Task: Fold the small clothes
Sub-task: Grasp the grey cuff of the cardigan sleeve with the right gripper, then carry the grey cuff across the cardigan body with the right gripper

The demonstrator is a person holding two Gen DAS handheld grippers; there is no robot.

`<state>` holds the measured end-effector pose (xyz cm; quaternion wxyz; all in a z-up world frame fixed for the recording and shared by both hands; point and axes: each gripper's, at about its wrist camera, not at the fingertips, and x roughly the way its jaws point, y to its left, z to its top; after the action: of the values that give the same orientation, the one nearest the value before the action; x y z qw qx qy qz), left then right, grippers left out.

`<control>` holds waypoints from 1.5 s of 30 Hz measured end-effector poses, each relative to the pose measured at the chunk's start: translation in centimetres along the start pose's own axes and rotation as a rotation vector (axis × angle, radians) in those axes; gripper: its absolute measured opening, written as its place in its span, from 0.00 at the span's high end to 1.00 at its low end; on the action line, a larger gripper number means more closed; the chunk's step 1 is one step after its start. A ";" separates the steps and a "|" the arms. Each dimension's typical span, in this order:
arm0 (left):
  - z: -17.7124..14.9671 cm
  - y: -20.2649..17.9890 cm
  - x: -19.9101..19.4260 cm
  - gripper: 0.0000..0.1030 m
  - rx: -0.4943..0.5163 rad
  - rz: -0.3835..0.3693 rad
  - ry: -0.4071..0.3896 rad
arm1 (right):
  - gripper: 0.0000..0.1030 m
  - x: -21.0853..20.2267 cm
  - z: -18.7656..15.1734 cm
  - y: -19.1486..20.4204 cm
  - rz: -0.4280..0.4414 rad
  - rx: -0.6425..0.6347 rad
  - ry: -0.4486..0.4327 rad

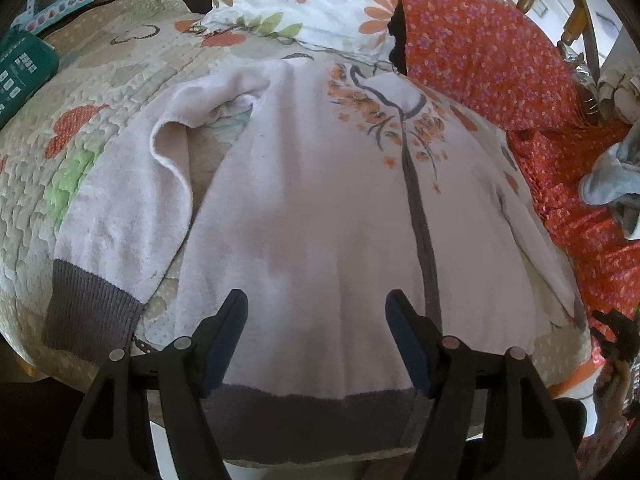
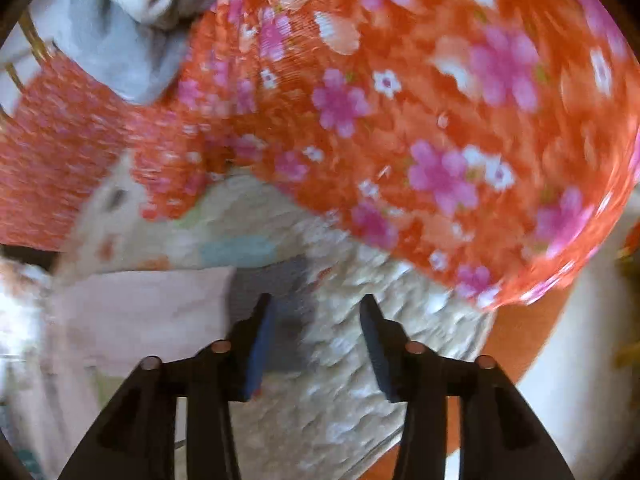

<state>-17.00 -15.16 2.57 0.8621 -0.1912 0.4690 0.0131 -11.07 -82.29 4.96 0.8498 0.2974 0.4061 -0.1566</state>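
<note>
Cardigan (image 1: 304,184) spread flat on quilt (image 1: 120,80), hem nearest. Left gripper (image 1: 316,316) open above hem; right gripper (image 2: 316,320) open beside cuff (image 2: 276,280). Risk: uneven pinches, skewed fold, snagging orange dress (image 2: 400,100).

Pale pink sweater (image 1: 312,200), grey trim, orange blossoms; orange floral cloth (image 2: 400,100).

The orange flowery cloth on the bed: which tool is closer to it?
Right. The right tool is open, close under the orange flowery cloth. The left tool is open over the white sweater, with the cloth off to its right.
</note>
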 end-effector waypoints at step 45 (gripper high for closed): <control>17.0 15.5 -4.7 0.28 -0.317 -0.031 -0.298 | 0.95 8.8 -15.6 47.2 0.458 -0.586 0.237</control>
<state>-9.09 5.74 9.72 0.8811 -0.3274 0.3257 0.1015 9.01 -36.10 8.22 0.8588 0.1411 0.4521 0.1953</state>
